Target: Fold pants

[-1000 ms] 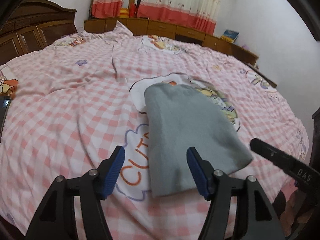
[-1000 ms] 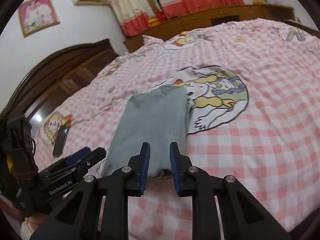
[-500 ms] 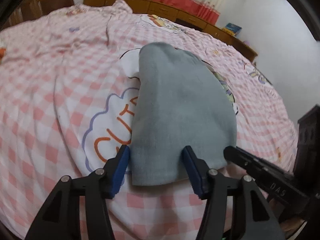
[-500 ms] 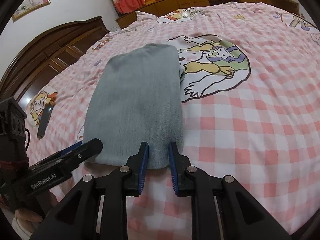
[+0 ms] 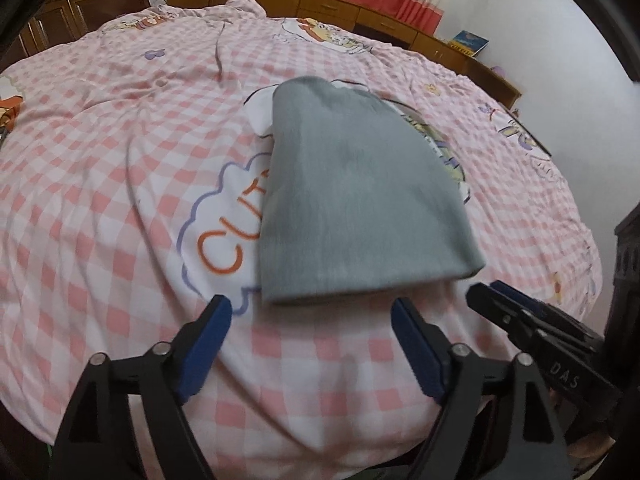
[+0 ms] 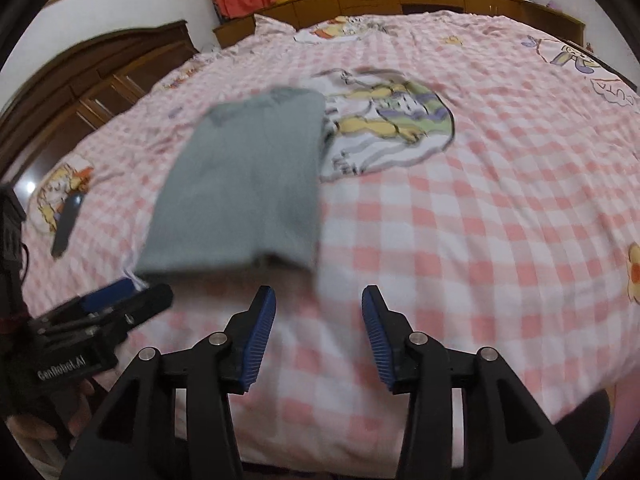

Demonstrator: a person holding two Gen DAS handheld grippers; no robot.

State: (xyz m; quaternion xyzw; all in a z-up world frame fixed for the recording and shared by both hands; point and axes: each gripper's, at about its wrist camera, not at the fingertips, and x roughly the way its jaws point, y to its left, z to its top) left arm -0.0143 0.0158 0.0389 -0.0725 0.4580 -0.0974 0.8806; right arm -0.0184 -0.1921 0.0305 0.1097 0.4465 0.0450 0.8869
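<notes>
Grey pants [image 5: 352, 200] lie folded into a compact oblong on the bed [image 5: 100, 184], over the pink checked sheet, partly covering the cartoon print [image 6: 392, 128] and the orange lettering [image 5: 228, 240]; near edge faces both cameras, far end rounded. Left hand-held gripper [image 5: 310, 344]: jaws spread wide, have just been opening, nothing between them; the near edge of the pants sits just beyond the fingertips, apart from the pads. Right hand-held gripper [image 6: 318, 328]: jaws parted, have just been opening as well, empty, with only sheet between the blue pads [image 6: 260, 332]; the near right corner of the pants lies just ahead and to the left. Each gripper shows at the edge of the other's view. Both views are blurred, so fine creases cannot be read. Judgement: the bundle looks released and the fold looks close to finished. Handling: cloth appears soft, light and limp, several layers thick; it will sag and slide apart if lifted by one layer or one corner. Best hold, if another fold or a move is wanted: pinch through all layers at the two near corners, one gripper each, and lift evenly. Risk: the sheet beneath is loose and could be caught together with the pants. A dark flat object [image 6: 68, 220] lies well off to the left on the bed, clear of the work.
</notes>
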